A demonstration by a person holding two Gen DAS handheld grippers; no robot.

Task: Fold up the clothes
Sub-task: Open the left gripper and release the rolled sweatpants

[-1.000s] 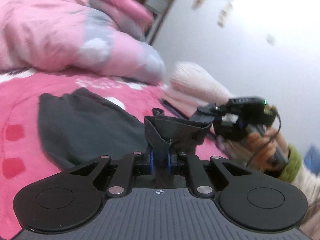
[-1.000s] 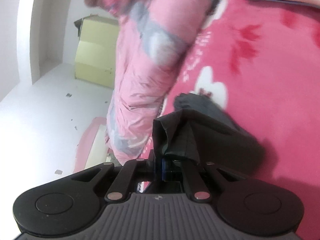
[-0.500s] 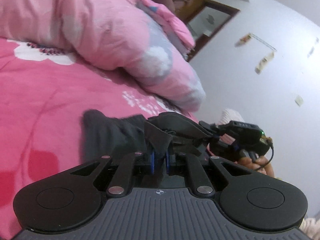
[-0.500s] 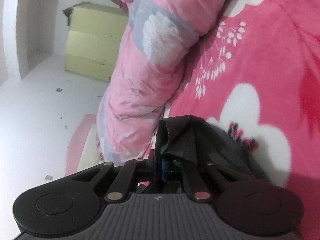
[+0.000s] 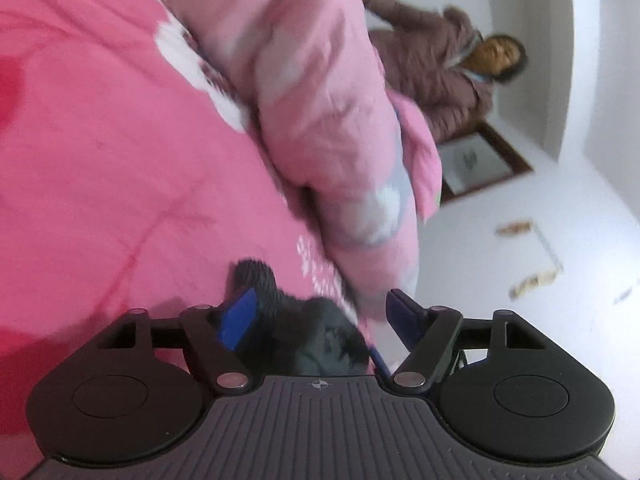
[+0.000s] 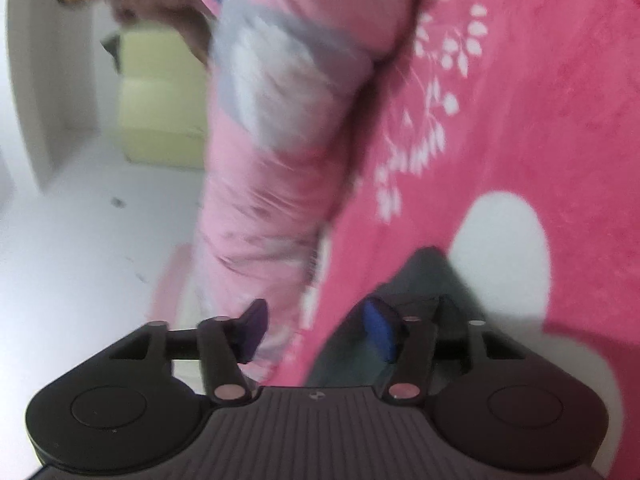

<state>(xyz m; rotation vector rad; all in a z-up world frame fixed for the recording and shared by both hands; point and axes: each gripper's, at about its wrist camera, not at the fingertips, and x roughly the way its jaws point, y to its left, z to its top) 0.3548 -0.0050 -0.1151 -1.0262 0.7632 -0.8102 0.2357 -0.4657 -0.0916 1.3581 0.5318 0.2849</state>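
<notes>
A dark grey garment (image 5: 316, 340) lies bunched on the pink flowered blanket (image 5: 100, 168). In the left wrist view it sits between and just below the spread fingers of my left gripper (image 5: 324, 316), which is open and holds nothing. In the right wrist view the same garment (image 6: 432, 280) lies on the blanket (image 6: 540, 120) behind the right finger of my right gripper (image 6: 316, 328), which is also open and empty. Both views are motion-blurred.
A rolled pink quilt (image 5: 320, 100) with grey and white patches lies along the bed edge, also in the right wrist view (image 6: 280, 120). A person in a brown padded jacket (image 5: 440, 68) stands by the white wall. A pale yellow cabinet (image 6: 160, 112) stands beyond the quilt.
Both grippers were shut on the dark garment; both have opened and let it drop onto the blanket. Both views have swung toward the quilt.
</notes>
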